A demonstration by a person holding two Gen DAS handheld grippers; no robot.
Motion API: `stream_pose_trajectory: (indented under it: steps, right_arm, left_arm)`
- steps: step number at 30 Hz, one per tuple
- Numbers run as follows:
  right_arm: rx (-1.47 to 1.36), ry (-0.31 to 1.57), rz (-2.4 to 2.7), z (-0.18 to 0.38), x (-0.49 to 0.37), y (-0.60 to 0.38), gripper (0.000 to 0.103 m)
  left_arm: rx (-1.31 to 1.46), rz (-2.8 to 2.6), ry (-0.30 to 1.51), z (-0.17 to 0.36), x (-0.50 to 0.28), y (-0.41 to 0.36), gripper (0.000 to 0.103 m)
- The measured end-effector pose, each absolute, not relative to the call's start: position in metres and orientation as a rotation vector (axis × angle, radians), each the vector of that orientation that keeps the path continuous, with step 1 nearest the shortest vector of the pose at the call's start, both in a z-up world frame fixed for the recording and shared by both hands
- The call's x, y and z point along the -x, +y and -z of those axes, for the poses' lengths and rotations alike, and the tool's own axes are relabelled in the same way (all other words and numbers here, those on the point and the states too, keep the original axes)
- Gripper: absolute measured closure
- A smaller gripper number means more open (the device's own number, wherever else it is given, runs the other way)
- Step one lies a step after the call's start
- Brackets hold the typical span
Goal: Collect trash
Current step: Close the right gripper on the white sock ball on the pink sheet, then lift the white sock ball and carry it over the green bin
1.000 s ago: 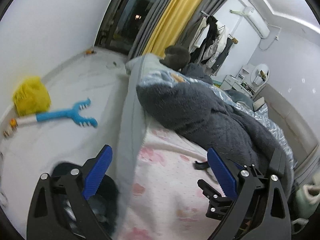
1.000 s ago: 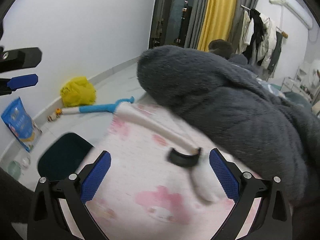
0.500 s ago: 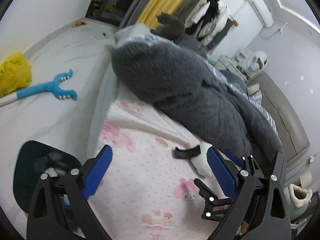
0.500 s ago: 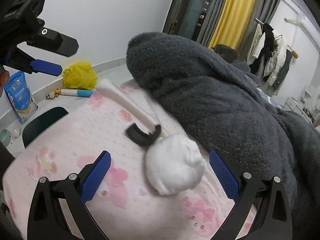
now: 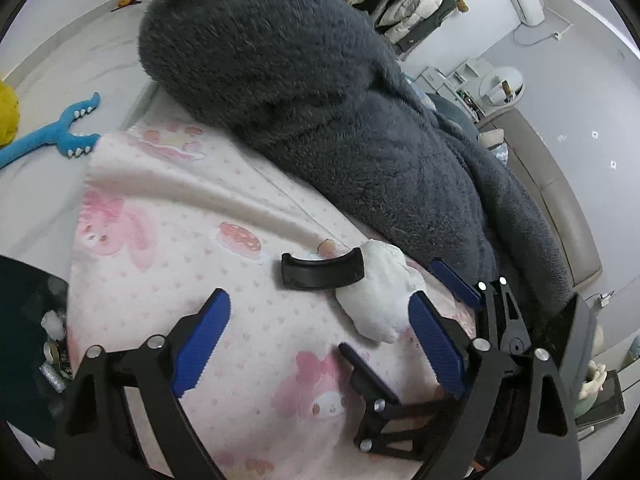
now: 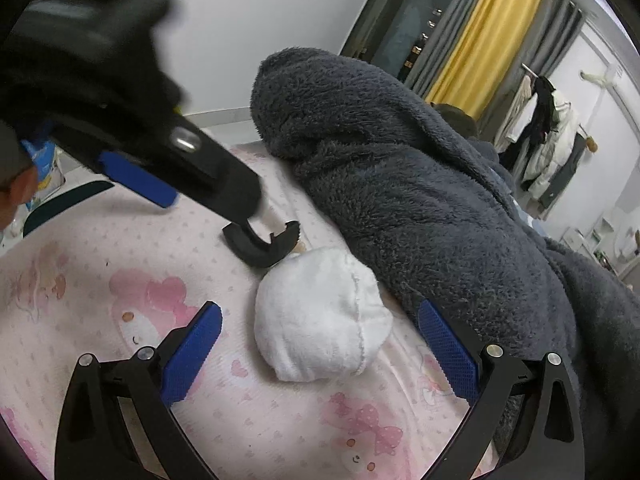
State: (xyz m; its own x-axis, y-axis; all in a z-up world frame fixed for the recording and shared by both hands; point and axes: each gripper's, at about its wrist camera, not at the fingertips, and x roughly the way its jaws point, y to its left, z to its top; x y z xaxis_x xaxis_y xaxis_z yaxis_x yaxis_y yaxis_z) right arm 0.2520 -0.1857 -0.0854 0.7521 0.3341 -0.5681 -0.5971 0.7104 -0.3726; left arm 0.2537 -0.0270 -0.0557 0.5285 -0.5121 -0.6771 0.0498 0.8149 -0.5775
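Both grippers closer to bed than second ago. Right gripper (image 6: 318, 344) spread wide, straddling white wad (image 6: 322, 314) on pink blanket (image 6: 100, 276) beside grey fleece (image 6: 420, 184). Left gripper (image 5: 320, 336) spread, over black curved piece (image 5: 320, 272). Pickup likely imminent; bin (image 5: 24, 300) off blanket's left edge.

A bed covered by a pink cartoon-print blanket (image 5: 168, 240) carries a white fabric ball (image 6: 320, 316), a curved black piece (image 5: 320, 271) touching it, and a heaped dark grey fleece (image 5: 320, 100).
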Motion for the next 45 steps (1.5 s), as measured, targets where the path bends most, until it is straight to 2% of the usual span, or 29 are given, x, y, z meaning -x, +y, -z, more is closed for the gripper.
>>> stream_pose_trajectory:
  steps: [3,5,11,17,19,22,23,35,45]
  right_arm:
    - [0.608,0.475,-0.530,0.088,-0.250,-0.183,0.005]
    - [0.631,0.466,-0.523,0.090,-0.247,-0.181,0.016]
    - [0.662,0.465,-0.513,0.094,-0.248,-0.179,0.035]
    - [0.713,0.465,-0.486,0.099,-0.245,-0.173,0.045]
    - [0.729,0.458,-0.479,0.099,-0.243,-0.171,0.048]
    - [0.736,0.453,-0.470,0.100,-0.242,-0.171,0.054]
    - [0.738,0.452,-0.467,0.100,-0.242,-0.171,0.055]
    - [0.717,0.466,-0.453,0.097,-0.236,-0.173,0.058]
    - [0.342,0.602,-0.439,0.066,-0.256,-0.205,0.058]
  left_arm:
    - [0.557,0.375,0.980,0.060,-0.263,-0.026,0.015]
    - [0.548,0.377,0.986,0.062,-0.268,-0.030,0.016]
    - [0.526,0.396,1.004,0.065,-0.271,-0.039,0.019]
    - [0.547,0.419,1.012,0.069,-0.273,-0.039,0.033]
    - [0.554,0.436,1.011,0.068,-0.274,-0.040,0.034]
    - [0.556,0.422,1.012,0.070,-0.274,-0.039,0.046]
    - [0.567,0.417,1.015,0.072,-0.274,-0.036,0.051]
    - [0.545,0.427,0.984,0.066,-0.269,-0.028,0.057]
    - [0.359,0.392,0.907,0.041,-0.252,-0.019,0.056]
